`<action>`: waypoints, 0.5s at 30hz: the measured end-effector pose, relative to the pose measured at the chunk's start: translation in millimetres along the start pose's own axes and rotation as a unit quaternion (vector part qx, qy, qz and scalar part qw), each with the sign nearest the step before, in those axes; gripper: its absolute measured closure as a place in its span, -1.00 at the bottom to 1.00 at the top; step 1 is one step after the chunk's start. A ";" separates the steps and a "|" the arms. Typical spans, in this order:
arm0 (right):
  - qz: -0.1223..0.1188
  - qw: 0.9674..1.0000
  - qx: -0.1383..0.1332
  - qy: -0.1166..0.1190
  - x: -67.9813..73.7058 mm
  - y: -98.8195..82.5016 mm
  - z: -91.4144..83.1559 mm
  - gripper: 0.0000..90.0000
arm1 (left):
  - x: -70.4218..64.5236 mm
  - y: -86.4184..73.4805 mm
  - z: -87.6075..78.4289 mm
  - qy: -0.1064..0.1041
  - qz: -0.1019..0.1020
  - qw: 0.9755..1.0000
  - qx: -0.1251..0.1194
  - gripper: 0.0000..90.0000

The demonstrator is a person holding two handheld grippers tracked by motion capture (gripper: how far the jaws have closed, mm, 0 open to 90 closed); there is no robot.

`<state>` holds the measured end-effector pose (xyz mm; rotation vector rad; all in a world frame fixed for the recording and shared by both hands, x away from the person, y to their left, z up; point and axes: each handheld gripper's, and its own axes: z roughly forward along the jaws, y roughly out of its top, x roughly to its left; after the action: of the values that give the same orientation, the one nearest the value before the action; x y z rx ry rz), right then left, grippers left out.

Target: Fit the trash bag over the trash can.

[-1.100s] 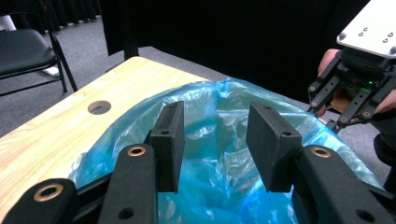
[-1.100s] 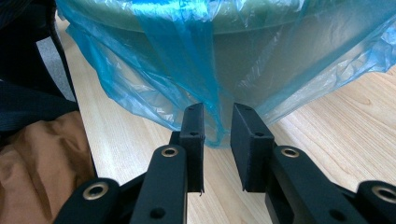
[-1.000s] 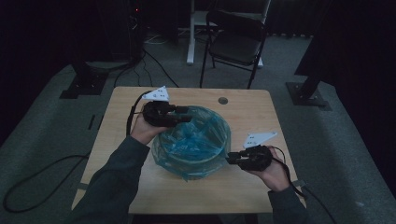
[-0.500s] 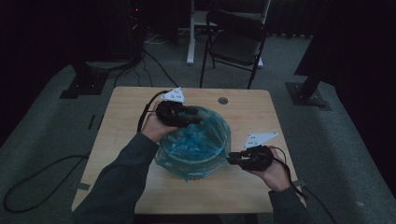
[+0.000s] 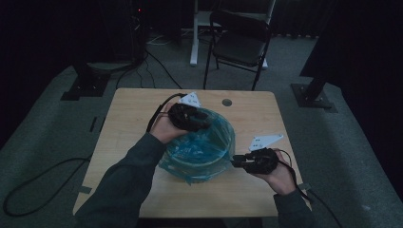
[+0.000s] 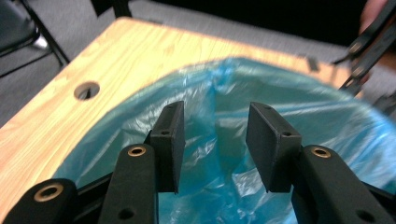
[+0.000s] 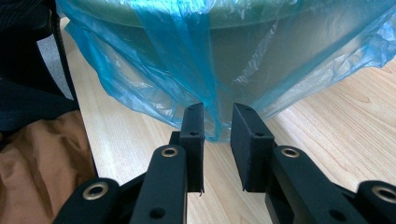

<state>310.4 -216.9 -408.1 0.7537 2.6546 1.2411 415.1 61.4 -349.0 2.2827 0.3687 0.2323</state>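
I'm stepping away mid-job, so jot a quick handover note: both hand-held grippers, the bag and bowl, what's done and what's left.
Left hand-held gripper: jaws open, over the bowl's far rim, nothing held.
Right hand-held gripper: jaws apart at the near side, a hanging fold of the blue bag between them, not clamped.
Bowl: mid-table, lined with the bag.
Done: bag drapes over the rim.
Left: probably tidying the loose plastic.

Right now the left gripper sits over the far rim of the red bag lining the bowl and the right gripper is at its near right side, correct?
Not quite: the bag is blue, not red, as the high view shows. The rest holds: the left gripper sits over its far rim and the right gripper is at its near right side.
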 end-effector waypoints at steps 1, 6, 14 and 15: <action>0.000 1.000 0.000 0.000 0.0 -0.1 -0.2 0.66 | -1.2 0.6 1.5 0.003 0.004 1.000 0.006 0.26; -0.001 1.000 0.001 0.000 0.3 0.0 0.4 0.67 | -5.4 2.9 9.8 0.006 0.022 0.999 0.043 0.26; -0.001 1.000 0.002 0.001 0.7 0.3 1.1 0.67 | -11.5 6.1 24.5 0.021 0.048 0.993 0.101 0.27; -0.002 1.000 0.002 0.001 0.5 0.2 1.2 0.67 | -12.1 6.6 26.2 0.022 0.048 0.993 0.108 0.27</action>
<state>310.4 -215.8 -408.7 0.7469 2.6592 1.2369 412.3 35.0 -362.1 2.5153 0.3195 0.3065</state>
